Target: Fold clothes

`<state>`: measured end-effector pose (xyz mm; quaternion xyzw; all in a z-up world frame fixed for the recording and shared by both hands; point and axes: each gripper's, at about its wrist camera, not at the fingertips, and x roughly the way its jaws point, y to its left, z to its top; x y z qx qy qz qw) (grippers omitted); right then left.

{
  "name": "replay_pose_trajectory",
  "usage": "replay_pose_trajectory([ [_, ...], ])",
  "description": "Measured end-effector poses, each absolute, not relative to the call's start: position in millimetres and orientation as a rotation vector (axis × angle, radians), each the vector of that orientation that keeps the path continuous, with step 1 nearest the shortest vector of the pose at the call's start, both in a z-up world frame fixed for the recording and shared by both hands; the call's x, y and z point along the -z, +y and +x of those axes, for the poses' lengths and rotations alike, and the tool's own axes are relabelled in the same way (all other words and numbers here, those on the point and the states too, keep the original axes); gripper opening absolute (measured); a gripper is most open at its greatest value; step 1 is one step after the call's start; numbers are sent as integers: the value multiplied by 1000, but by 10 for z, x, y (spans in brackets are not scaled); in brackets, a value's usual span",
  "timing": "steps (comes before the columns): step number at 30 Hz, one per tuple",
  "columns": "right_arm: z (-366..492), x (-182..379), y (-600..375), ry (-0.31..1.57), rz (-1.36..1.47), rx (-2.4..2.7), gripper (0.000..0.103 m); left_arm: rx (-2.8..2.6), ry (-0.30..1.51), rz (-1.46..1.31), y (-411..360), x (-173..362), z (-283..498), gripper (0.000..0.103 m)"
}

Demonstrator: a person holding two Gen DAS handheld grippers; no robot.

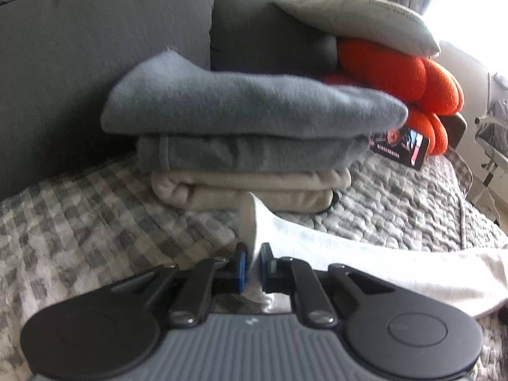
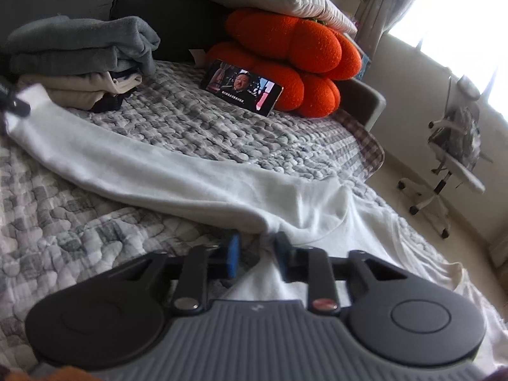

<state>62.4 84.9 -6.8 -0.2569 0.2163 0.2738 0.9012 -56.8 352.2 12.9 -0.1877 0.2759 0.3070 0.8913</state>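
Left gripper (image 1: 252, 262) is clamped tight on 1 end of the white garment (image 1: 365, 263), a fold of the cloth pinched between its blue pads and standing up just past them. From there the garment runs off to the right across the checked quilt (image 1: 95, 222). Right gripper (image 2: 254, 254) sits at the near end of the same white garment (image 2: 177, 171); white cloth lies between its fingers, which stand a little apart, and I cannot tell whether the pads actually press on it. The garment stretches from there to the far left as a long band. Farther back on the quilt rests a stack of folded clothes (image 1: 241, 146), 2 grey pieces on top of a cream one. To its right a phone (image 2: 241, 87) leans against orange cushions (image 2: 301, 60).
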Motion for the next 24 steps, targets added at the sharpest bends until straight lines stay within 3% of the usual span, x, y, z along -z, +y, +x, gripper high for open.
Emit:
replay_pose_trajectory([
  [2,627,50,822,440,-507,-561,14,-639,548,-406,3569,-185,-592,8],
  [4,612,2,820,432,-471,-581,1,-643,525,-428,3638,-236,-599,8],
  [10,667,98,999,495,-477,-607,0,-659,512,-430,3731,-247,-537,8],
  [24,559,-92,824,433,-465,-576,9,-723,577,-444,3772,46,-582,9],
])
